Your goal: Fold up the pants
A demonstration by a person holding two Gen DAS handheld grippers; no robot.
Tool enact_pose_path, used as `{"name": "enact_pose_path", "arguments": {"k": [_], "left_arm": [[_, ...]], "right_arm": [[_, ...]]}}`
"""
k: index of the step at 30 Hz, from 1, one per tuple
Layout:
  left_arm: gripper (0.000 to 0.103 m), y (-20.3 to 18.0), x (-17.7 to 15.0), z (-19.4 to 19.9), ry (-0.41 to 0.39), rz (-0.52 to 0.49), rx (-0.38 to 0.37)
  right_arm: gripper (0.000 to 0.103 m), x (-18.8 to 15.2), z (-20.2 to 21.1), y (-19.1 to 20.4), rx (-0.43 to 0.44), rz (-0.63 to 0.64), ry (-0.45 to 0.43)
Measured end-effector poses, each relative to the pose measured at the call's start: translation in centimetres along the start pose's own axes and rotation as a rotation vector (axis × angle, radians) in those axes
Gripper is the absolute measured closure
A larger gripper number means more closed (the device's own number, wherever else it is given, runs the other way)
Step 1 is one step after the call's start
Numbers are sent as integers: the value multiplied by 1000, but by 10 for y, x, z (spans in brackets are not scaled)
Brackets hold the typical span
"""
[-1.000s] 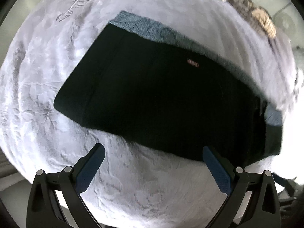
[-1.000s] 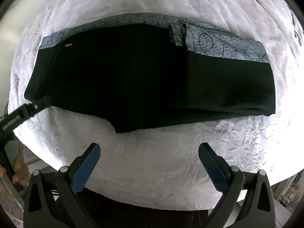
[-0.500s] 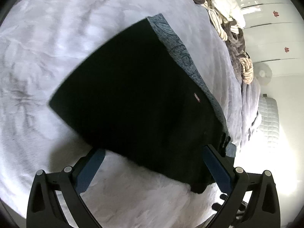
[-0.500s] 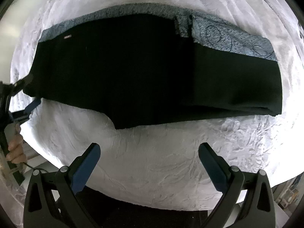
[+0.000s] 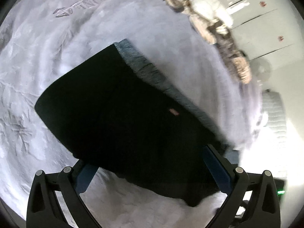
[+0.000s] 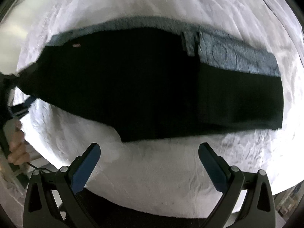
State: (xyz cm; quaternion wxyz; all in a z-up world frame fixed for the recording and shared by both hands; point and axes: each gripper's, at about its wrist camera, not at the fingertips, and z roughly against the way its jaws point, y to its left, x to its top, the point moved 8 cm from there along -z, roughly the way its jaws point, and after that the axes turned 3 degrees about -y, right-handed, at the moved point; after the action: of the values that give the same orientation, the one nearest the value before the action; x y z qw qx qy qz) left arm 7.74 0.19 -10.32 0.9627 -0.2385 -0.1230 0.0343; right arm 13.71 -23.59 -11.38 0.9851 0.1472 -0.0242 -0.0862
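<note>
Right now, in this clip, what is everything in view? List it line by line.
pants: one, black, lying flat across the bedspread.
patterned cloth: one, blue-grey, showing along the far edge of the pants.
label: one, small, reddish, on the pants.
bedspread: one, white, embossed, under everything.
bundle of fabric: one heap, cream and brown, far edge of the bed.
cabinet doors: white, behind the bed.
left gripper: black with blue pads, open, at the pants' near edge.
right gripper: same, open, above bare bedspread.
hand: one, holding the left gripper's handle.
</note>
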Motion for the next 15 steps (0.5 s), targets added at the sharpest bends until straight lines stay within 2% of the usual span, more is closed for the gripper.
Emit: {"name": "enact_pose_path", "arguments": {"k": [1, 3, 4, 5, 7, 9, 11, 13, 15], "left_arm": [[10, 7, -1, -6, 15, 9, 53], [49, 20, -1, -15, 35, -1, 161], [57, 25, -1, -17, 42, -23, 219], [62, 26, -1, -18, 41, -49, 245], [63, 21, -2, -14, 18, -103, 271], [64, 8, -6, -10, -24, -244, 352], [64, -9, -13, -10, -72, -420, 465], [64, -20, -21, -13, -106, -567, 562], [64, -27, -25, -16, -121, -654, 617]], "right_arm": [[0, 7, 2, 0, 8, 3, -9], [0, 29, 9, 5, 28, 23, -41], [0, 33, 13, 11, 33, 31, -52], [0, 47, 19, 18, 46, 55, -70], [0, 63, 26, 29, 63, 91, -90], [0, 85, 37, 45, 92, 146, -104], [0, 109, 44, 65, 129, 195, -105], [0, 132, 50, 97, 197, 254, -81], [0, 145, 53, 127, 247, 301, -53]]}}
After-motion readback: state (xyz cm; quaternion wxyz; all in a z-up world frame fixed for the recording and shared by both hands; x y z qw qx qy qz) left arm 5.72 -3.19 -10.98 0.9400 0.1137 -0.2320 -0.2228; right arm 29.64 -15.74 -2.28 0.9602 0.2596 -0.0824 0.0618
